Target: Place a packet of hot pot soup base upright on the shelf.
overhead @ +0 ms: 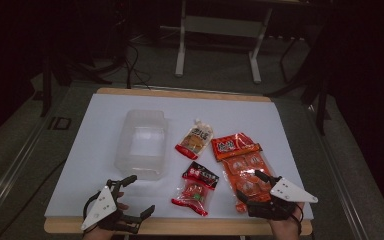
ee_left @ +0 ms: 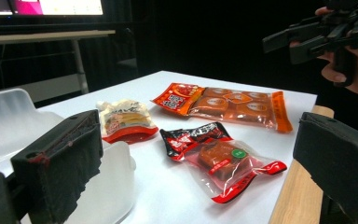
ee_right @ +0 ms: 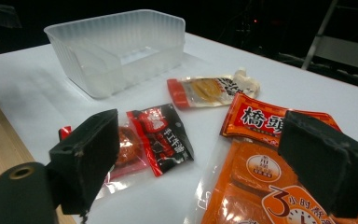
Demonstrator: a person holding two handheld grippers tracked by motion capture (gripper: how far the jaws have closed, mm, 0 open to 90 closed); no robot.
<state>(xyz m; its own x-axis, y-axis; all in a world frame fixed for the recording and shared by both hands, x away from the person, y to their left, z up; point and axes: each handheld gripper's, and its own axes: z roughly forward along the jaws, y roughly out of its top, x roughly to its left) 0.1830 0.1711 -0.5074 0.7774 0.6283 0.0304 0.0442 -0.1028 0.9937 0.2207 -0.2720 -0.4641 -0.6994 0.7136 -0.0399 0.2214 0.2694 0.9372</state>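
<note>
Hovering over near end of orange packet (overhead: pixel 242 167), right gripper (overhead: pixel 254 187) is held wide open, empty. Left gripper (overhead: pixel 132 197) also open. Slippery film could be pinched badly, packet dragged off table edge (overhead: pixel 180 226).

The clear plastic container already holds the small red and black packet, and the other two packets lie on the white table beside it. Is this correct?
Not quite. The clear plastic container is empty, as the high view shows. The small red and black packet lies on the white table, like the other two: the pale packet and the long orange packet.
</note>
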